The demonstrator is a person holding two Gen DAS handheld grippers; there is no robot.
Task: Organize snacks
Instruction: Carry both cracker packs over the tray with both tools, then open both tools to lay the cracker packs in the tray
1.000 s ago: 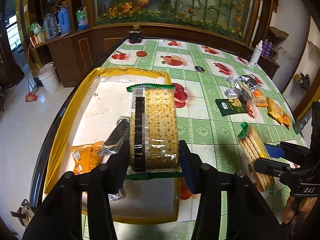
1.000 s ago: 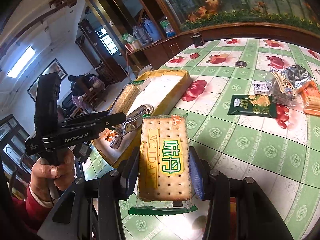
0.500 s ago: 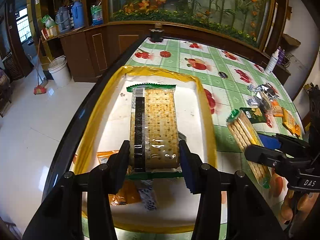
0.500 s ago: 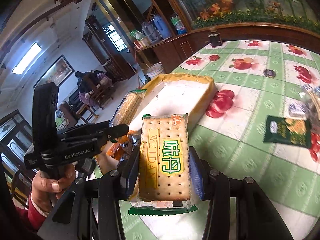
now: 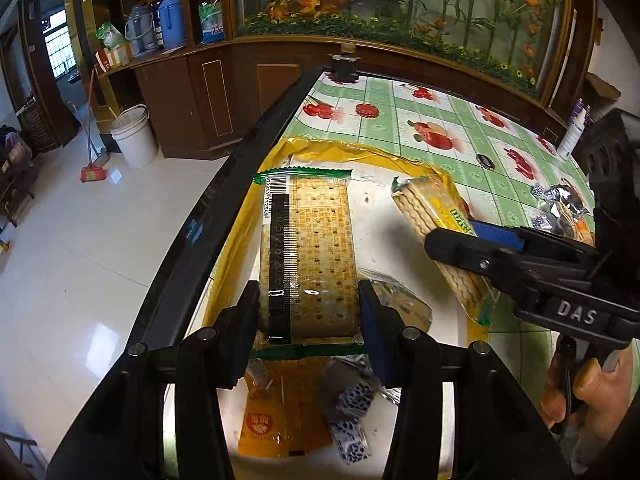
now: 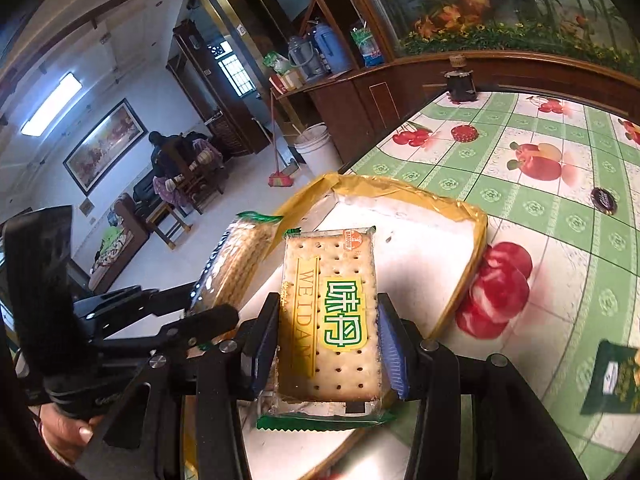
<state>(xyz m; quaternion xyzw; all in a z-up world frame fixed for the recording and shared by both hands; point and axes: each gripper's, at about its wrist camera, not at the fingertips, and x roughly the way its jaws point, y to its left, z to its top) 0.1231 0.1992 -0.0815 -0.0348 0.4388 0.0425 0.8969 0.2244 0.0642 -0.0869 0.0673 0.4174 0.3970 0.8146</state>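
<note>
Gripping a cracker pack [image 5: 308, 256] barcode-side up, left gripper [image 5: 308, 316] over the yellow-rimmed tray [image 5: 352, 150], right gripper [image 6: 326, 350] clamped on a second cracker pack [image 6: 332, 316], label up, just beside, both above the tray's white floor, loose snack packets [image 5: 280, 412] beneath.

The table [image 6: 500, 184] (green fruit-print cloth) bears a yellow-rimmed tray [image 6: 476, 224] and green packet [image 6: 616, 380].
</note>
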